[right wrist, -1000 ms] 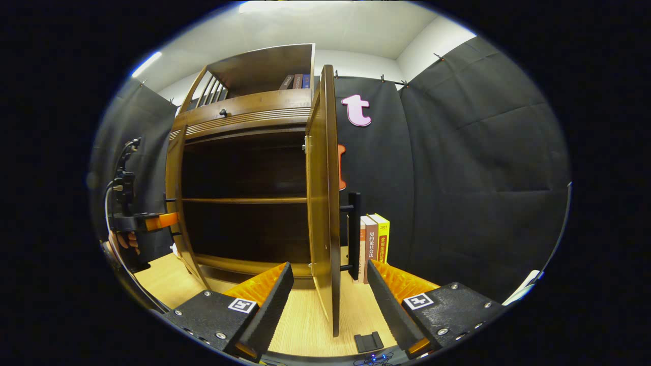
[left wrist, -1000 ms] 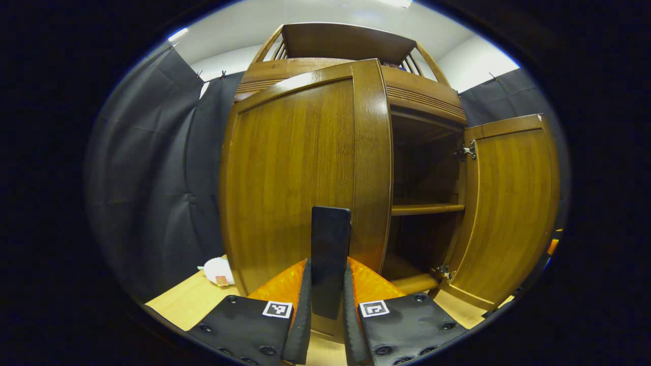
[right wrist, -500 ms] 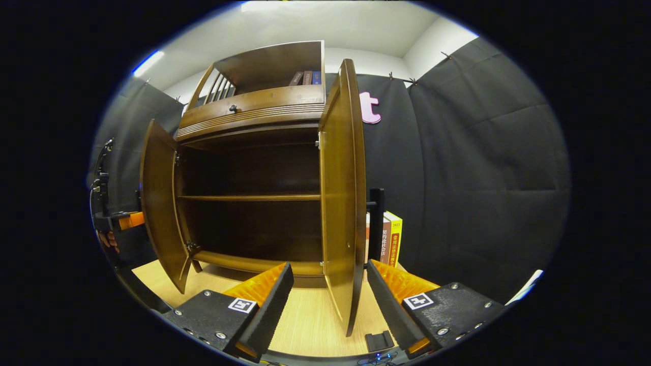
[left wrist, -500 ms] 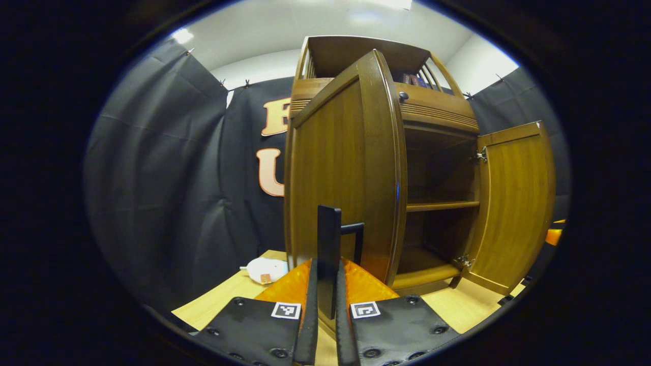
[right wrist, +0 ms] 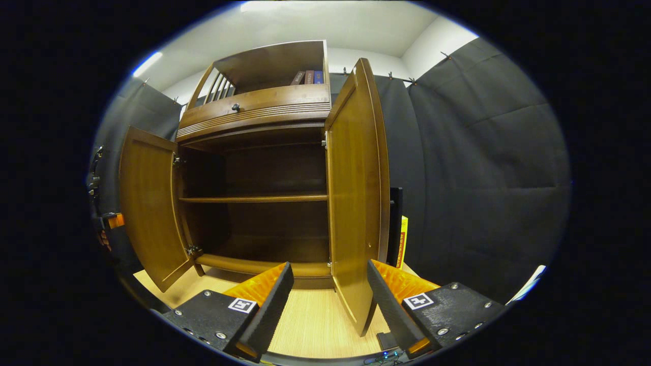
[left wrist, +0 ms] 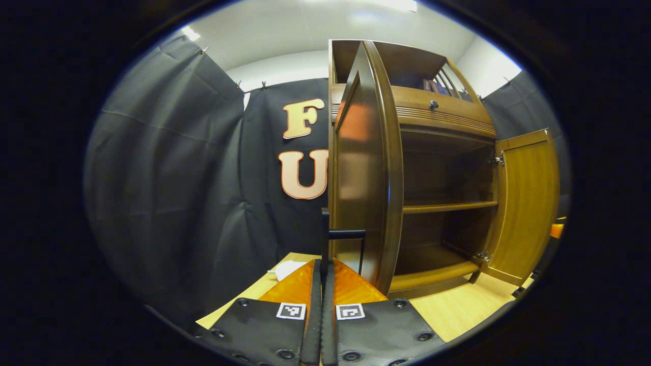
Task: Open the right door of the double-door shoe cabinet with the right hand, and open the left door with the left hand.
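The brown wooden shoe cabinet point(right wrist: 254, 114) stands with both doors swung out and its dark shelves point(right wrist: 254, 199) bare. In the left gripper view my left gripper point(left wrist: 321, 264) is shut on the black bar handle point(left wrist: 324, 229) of the left door point(left wrist: 363, 168), seen almost edge-on. The right door point(left wrist: 526, 203) hangs wide at the far right. In the right gripper view my right gripper point(right wrist: 329, 265) is open, with the lower edge of the right door point(right wrist: 356, 193) standing between its fingers, untouched. That door's black handle point(right wrist: 395, 226) shows behind it. The left door point(right wrist: 147, 203) stands out, with the left gripper point(right wrist: 104, 221) and a hand beyond it.
Books point(right wrist: 305, 77) stand on the cabinet's top shelf above a drawer knob point(right wrist: 235, 107). A yellow book point(right wrist: 403, 241) peeks out behind the right door. A white object point(left wrist: 287, 269) lies on the light wood floor left of the cabinet. A small black piece point(right wrist: 389, 339) lies near my right fingers.
The left door has swung far outward with my left gripper shut on its handle. The right door has also swung wider, now covering most of the books behind it.
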A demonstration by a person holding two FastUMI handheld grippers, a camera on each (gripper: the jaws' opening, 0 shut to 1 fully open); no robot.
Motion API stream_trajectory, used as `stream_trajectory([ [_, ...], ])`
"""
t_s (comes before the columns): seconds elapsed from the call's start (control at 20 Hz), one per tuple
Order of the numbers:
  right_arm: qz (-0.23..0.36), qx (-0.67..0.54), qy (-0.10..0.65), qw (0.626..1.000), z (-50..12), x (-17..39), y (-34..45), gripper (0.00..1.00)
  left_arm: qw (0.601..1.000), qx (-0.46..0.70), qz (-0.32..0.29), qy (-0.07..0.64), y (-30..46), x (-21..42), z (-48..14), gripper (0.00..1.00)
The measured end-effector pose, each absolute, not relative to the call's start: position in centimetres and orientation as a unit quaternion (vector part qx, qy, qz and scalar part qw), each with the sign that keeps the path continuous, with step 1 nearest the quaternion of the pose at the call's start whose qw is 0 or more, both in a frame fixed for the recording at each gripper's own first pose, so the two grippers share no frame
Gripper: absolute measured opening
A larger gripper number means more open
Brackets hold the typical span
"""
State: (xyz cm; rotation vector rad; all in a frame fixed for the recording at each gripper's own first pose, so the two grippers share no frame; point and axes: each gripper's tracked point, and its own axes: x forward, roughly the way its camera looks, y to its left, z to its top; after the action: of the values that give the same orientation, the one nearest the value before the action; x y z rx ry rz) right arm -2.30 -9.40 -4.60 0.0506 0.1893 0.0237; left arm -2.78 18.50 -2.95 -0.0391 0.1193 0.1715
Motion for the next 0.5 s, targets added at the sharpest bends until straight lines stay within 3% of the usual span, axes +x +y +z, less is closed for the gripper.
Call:
stream_trajectory([
  [0.05,0.009,0.024,0.094,0.995,-4.5,-2.3,-9.4,0.9,0.995,-0.009,0.078,0.058,18.6,-2.9,-3.0,0.01],
  [0.1,0.007,0.025,0.092,0.995,-4.3,-2.3,-9.2,0.92,0.996,0.002,0.07,0.054,18.7,-2.8,-3.0,0.08],
  [0.3,-0.003,0.02,0.09,0.996,-4.2,-2.5,-9.0,0.92,0.998,-0.011,0.043,0.044,20.9,-2.9,-2.9,0.11],
  [0.35,-0.009,0.009,0.089,0.996,-4.1,-2.5,-9.3,0.94,0.998,-0.011,0.04,0.044,21.4,-3.0,-2.9,0.09],
  [0.4,-0.015,0.0,0.088,0.996,-4.0,-2.5,-9.3,0.9,0.998,-0.007,0.035,0.044,21.7,-3.1,-3.1,0.08],
  [0.45,-0.017,-0.003,0.087,0.996,-3.9,-2.5,-9.1,0.9,0.999,-0.003,0.029,0.042,21.9,-3.2,-3.1,0.0],
  [0.5,-0.018,-0.006,0.086,0.996,-3.8,-2.5,-9.1,0.9,0.999,-0.001,0.022,0.039,22.0,-3.2,-2.9,0.15],
])
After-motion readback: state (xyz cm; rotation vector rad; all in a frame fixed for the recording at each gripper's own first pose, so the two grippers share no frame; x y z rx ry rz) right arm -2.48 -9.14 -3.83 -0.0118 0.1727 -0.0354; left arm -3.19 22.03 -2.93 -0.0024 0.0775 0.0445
